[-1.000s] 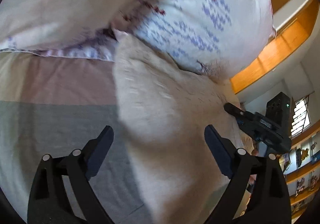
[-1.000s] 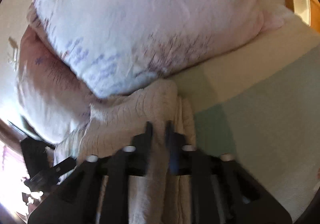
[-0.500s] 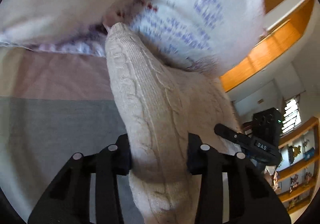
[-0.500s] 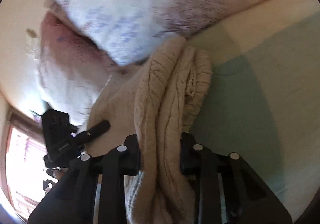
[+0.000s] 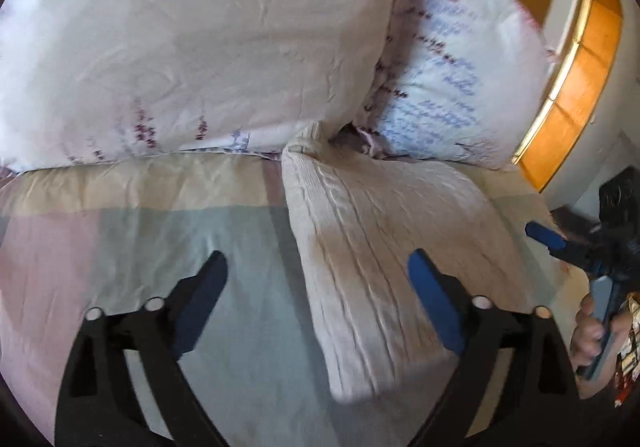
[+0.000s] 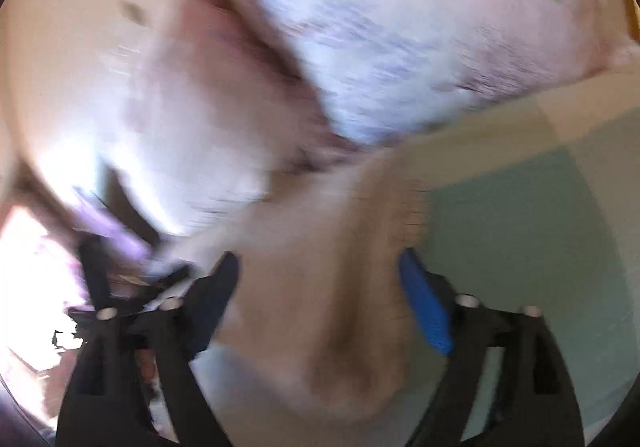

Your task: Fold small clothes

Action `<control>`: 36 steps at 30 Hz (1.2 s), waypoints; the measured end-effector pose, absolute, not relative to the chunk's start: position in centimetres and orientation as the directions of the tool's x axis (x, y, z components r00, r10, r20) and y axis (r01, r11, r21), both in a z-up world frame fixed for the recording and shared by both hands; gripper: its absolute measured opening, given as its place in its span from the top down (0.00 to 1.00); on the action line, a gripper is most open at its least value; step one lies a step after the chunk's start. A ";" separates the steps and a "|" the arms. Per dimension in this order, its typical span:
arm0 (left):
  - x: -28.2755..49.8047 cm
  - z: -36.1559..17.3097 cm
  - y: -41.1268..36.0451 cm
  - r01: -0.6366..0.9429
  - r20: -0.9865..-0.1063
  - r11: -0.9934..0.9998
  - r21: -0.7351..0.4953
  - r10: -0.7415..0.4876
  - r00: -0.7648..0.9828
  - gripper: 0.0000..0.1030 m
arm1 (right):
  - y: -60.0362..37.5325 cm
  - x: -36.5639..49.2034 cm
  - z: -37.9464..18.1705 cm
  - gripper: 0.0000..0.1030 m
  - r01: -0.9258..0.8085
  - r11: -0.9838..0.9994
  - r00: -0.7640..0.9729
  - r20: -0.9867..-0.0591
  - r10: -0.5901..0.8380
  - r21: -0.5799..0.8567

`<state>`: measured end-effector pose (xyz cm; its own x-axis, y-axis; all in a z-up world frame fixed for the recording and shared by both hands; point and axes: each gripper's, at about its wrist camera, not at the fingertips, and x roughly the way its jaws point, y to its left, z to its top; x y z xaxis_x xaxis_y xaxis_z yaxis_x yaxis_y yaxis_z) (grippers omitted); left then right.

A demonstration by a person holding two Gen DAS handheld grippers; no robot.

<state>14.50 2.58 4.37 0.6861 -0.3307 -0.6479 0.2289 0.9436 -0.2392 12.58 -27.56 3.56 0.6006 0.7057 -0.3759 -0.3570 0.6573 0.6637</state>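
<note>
The left gripper hangs with its jaws spread wide and nothing between them, its blue-padded right finger over a folded cream knit garment and its left finger over the bedspread, a patchwork of pale green, pink and tan blocks. Two large pillows fill the background: a white one with a green clover print and, beside it, a white one with blue and purple lettering. The garment lies flat on the bedspread, its far corner tucked against the seam where the two pillows meet. At the right edge of the left wrist view, the right gripper appears, held in a hand. The right wrist view is heavily blurred; the right gripper's jaws stand wide apart there too, straddling the cream garment without closing on it.
</note>
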 end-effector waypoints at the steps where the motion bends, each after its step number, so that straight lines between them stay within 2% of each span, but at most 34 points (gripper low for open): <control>1: 13.2 4.2 2.7 0.234 -0.643 0.940 -0.249 -0.341 0.685 0.07 | -26.5 12.5 3.5 0.11 -0.387 0.623 0.547 -0.374 0.749 0.680; 4: 11.4 3.7 2.0 0.237 -0.659 0.941 -0.240 -0.337 0.672 0.07 | -23.8 14.9 1.8 0.11 -0.321 0.698 0.508 -0.505 0.697 0.640; 5: 11.2 3.2 1.8 0.235 -0.667 0.945 -0.229 -0.328 0.669 0.06 | -23.4 16.5 0.2 0.17 -0.255 0.756 0.516 -0.576 0.634 0.603; 6: 10.6 2.9 1.7 0.228 -0.681 0.951 -0.208 -0.308 0.664 0.02 | -23.4 17.3 -0.6 0.20 -0.229 0.758 0.522 -0.580 0.625 0.611; 9: 9.0 1.9 1.2 0.193 -0.712 0.970 -0.146 -0.239 0.661 0.02 | -25.1 16.1 0.2 0.21 -0.188 0.713 0.558 -0.524 0.644 0.676; 10: 8.5 1.8 1.1 0.190 -0.715 0.972 -0.135 -0.228 0.660 0.02 | -25.3 14.7 1.0 0.20 -0.194 0.741 0.597 -0.522 0.610 0.643; 12: 8.0 1.2 0.4 0.178 -0.726 0.977 -0.113 -0.204 0.657 0.02 | -25.5 11.8 2.2 0.04 -0.180 0.826 0.669 -0.548 0.501 0.534; 14: 7.7 0.5 -0.1 0.170 -0.746 0.981 -0.094 -0.182 0.641 0.02 | -25.1 9.7 2.0 0.01 -0.151 0.889 0.704 -0.585 0.404 0.432; 20: 7.9 -1.4 -1.5 0.142 -0.800 0.990 -0.002 -0.087 0.594 0.02 | -22.0 8.6 -1.2 0.01 -0.080 0.978 0.639 -0.743 0.197 0.191; 27: 8.0 -2.4 -1.5 0.126 -0.813 0.992 0.028 -0.050 0.580 0.02 | -18.7 8.7 -3.4 0.01 -0.079 0.997 0.615 -0.786 0.058 0.012; 36: 8.1 -2.5 -1.5 0.127 -0.814 0.991 0.030 -0.050 0.579 0.02 | -18.9 7.8 -3.4 0.01 -0.072 0.997 0.621 -0.781 0.061 0.021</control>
